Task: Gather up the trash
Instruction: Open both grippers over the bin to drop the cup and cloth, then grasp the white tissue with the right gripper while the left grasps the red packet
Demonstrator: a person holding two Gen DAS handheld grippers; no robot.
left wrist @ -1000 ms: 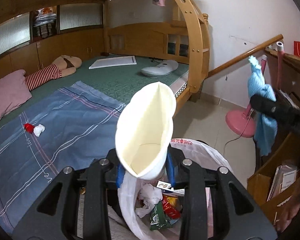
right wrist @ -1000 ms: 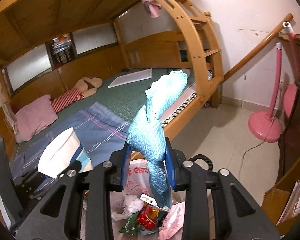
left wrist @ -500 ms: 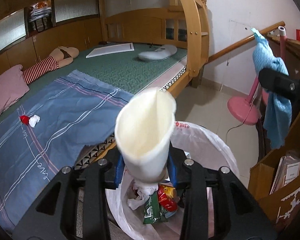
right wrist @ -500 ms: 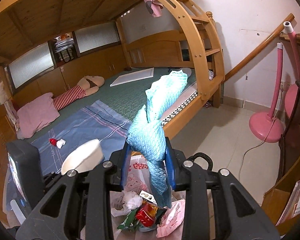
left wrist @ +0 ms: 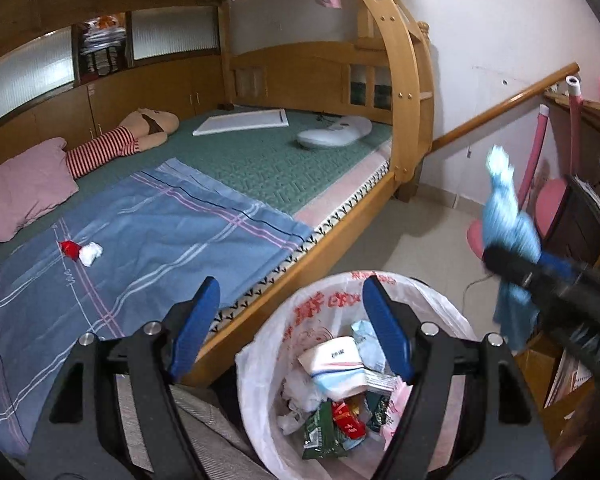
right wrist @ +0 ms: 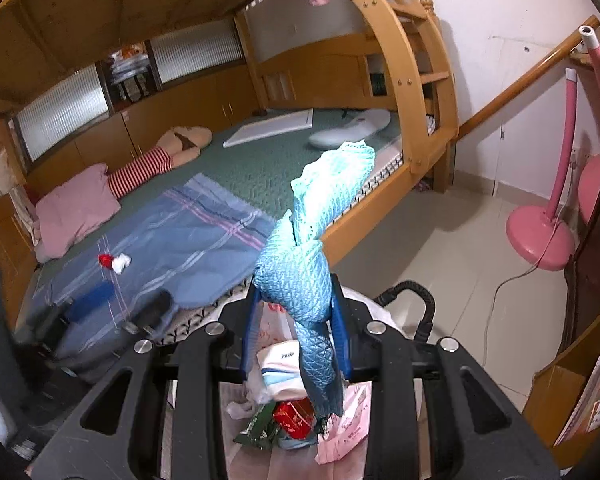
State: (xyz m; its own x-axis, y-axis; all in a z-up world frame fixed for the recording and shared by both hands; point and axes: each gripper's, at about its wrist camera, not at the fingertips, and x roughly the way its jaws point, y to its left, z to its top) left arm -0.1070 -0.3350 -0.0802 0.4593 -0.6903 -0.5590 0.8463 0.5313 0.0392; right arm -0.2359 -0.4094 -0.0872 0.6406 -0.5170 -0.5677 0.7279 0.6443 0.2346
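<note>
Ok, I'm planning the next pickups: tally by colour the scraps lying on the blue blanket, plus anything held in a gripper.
Red scrap: 1
White scrap: 1
Blue cloth, clamped in the right gripper: 1
Total: 3

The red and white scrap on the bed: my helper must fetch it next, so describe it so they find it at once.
Start at the wooden bunk bed, then look at the blue striped sheet spread over its green mattress. Near the sheet's pillow-side edge lies a small crumpled scrap, half red, half white, the only loose litter there.
</note>
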